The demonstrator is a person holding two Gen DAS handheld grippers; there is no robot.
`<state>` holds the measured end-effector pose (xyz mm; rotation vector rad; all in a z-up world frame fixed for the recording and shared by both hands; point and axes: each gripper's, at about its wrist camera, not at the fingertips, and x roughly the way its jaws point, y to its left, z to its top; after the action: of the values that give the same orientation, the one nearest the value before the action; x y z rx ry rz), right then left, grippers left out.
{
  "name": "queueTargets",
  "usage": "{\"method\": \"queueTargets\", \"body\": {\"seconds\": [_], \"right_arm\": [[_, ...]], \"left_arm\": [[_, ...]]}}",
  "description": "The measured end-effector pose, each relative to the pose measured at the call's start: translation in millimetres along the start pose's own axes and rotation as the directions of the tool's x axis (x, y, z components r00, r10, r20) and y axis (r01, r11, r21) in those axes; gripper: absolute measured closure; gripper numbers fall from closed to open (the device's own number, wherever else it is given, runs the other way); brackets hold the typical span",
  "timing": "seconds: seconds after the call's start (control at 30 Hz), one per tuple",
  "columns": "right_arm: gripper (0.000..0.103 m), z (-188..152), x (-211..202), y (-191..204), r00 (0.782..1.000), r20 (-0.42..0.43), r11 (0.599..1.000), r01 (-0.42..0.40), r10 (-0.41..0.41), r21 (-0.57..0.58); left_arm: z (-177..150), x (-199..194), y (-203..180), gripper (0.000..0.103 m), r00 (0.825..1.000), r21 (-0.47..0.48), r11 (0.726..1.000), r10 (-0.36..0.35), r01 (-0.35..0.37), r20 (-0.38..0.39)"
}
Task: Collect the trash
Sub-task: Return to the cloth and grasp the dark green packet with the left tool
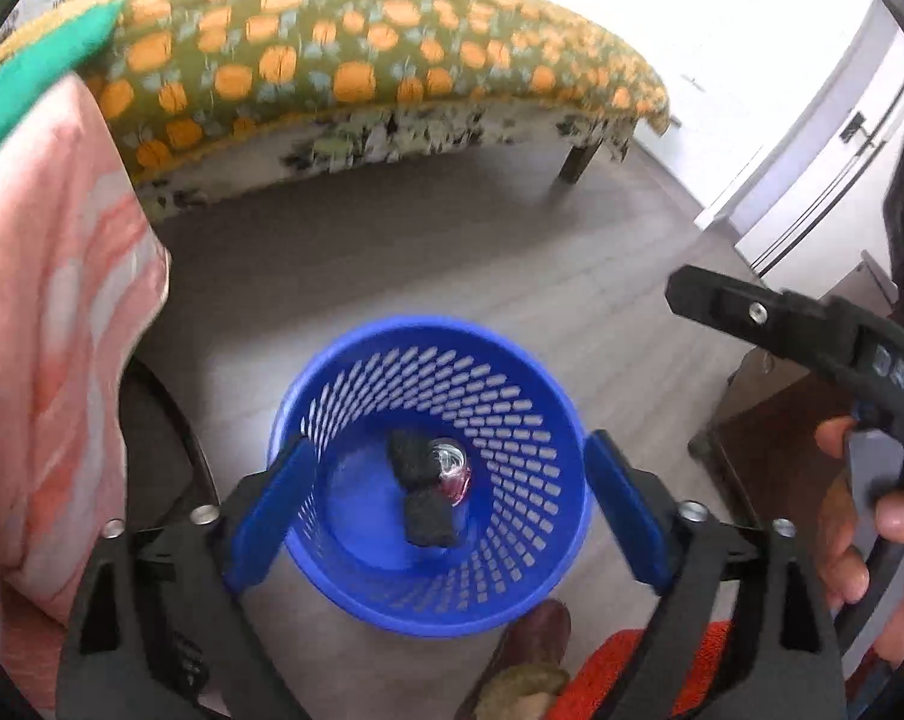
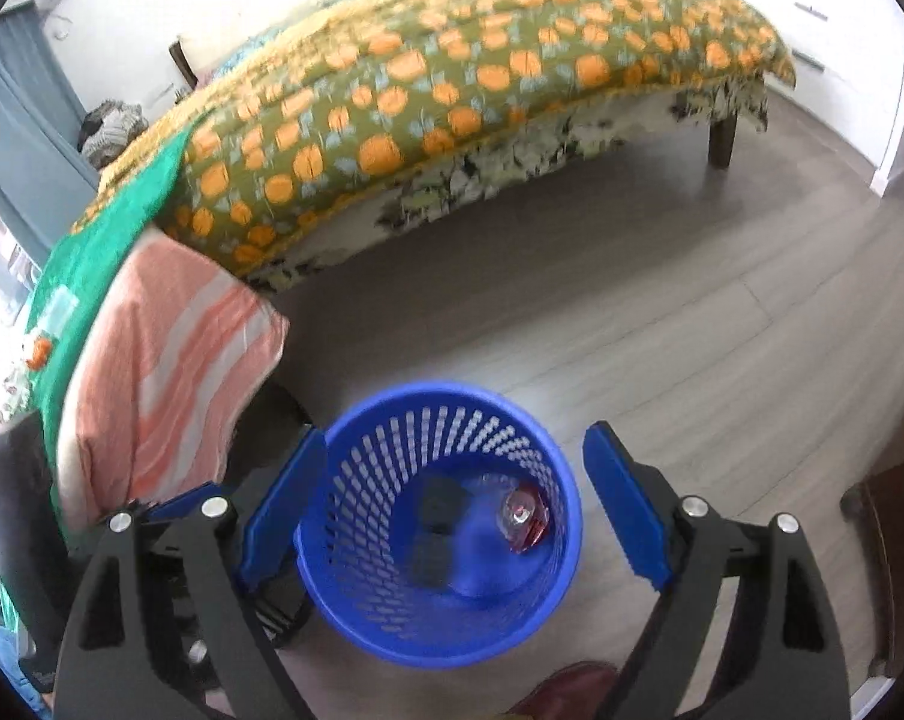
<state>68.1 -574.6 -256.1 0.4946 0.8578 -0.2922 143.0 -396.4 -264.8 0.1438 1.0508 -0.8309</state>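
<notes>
- while both grippers hang above the blue basket point(image 1: 562, 420), the left gripper point(image 1: 446, 516) and the right gripper point(image 2: 449, 510) have their jaws spread wide and hold nothing.
- inside the basket, on its bottom, a red can point(image 1: 452, 471) lies touching two dark lumps point(image 1: 413, 456).
- only the left view shows the right gripper from outside, with the hand point(image 1: 859, 534) on it.
- only the right view shows the whole bed point(image 2: 452, 78) and the striped towel point(image 2: 164, 360).

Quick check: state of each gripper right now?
Left gripper: open, holding nothing, above the blue basket.
Right gripper: open, holding nothing.
</notes>
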Motion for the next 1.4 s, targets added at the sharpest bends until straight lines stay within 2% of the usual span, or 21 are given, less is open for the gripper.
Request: {"method": "queueTargets", "body": {"seconds": [0.07, 0.23, 0.4, 0.5, 0.6, 0.7, 0.77, 0.9, 1.0, 1.13, 1.2, 1.27, 1.33, 1.4], "right_arm": [[0.016, 5, -17, 8, 0.998, 0.061, 1.0, 0.012, -0.01, -0.026], [0.013, 16, -51, 27, 0.979, 0.2, 0.996, 0.055, -0.04, -0.071], [0.011, 15, -83, 65, 0.939, 0.341, 0.981, 0.103, -0.042, -0.163], [0.01, 3, -90, 95, 0.926, 0.378, 0.96, 0.115, -0.011, -0.254], [0.01, -10, -87, 126, 0.932, 0.361, 0.937, 0.094, 0.037, -0.337], [0.01, -30, -80, 165, 0.942, 0.327, 0.894, 0.08, 0.078, -0.441], [0.01, -49, -77, 197, 0.946, 0.301, 0.856, 0.058, 0.117, -0.514], [0.01, -81, -76, 241, 0.951, 0.238, 0.804, -0.02, 0.199, -0.594], [0.01, -106, -78, 273, 0.946, 0.2, 0.758, -0.065, 0.253, -0.649], [0.01, -128, -81, 305, 0.94, 0.171, 0.707, -0.095, 0.296, -0.7], [0.01, -135, -80, 317, 0.938, 0.16, 0.69, -0.103, 0.307, -0.716], [0.01, -141, -79, 324, 0.939, 0.153, 0.679, -0.104, 0.307, -0.727], [0.01, -143, -76, 328, 0.942, 0.147, 0.674, -0.101, 0.301, -0.732], [0.01, -144, -72, 330, 0.946, 0.145, 0.677, -0.096, 0.29, -0.73]], "left_arm": [[0, -19, -5, 0.005, 0.999, 0.02, 1.0, -0.001, 0.0, 0.047], [0, -72, -15, 0.005, 0.991, 0.043, 0.999, -0.024, 0.018, 0.128], [-16, -126, -9, 0.005, 0.983, 0.047, 0.999, -0.033, 0.025, 0.178], [-32, -158, 8, 0.005, 0.978, 0.044, 0.999, -0.016, 0.007, 0.209], [-52, -184, 41, 0.005, 0.977, 0.015, 1.0, 0.021, -0.025, 0.21], [-72, -204, 76, 0.005, 0.977, -0.028, 0.997, 0.078, -0.074, 0.198], [-88, -219, 104, 0.005, 0.972, -0.066, 0.99, 0.133, -0.123, 0.192], [-115, -246, 155, 0.005, 0.959, -0.149, 0.968, 0.225, -0.201, 0.174], [-131, -272, 199, 0.005, 0.939, -0.208, 0.942, 0.299, -0.262, 0.17], [-141, -308, 274, 0.005, 0.89, -0.323, 0.875, 0.426, -0.359, 0.163], [-141, -320, 316, 0.005, 0.881, -0.381, 0.848, 0.449, -0.367, 0.149], [-135, -323, 347, 0.006, 0.885, -0.387, 0.842, 0.449, -0.375, 0.121], [-126, -317, 364, 0.006, 0.88, -0.362, 0.839, 0.466, -0.407, 0.091], [-122, -311, 375, 0.006, 0.88, -0.313, 0.848, 0.47, -0.429, 0.067]]}}
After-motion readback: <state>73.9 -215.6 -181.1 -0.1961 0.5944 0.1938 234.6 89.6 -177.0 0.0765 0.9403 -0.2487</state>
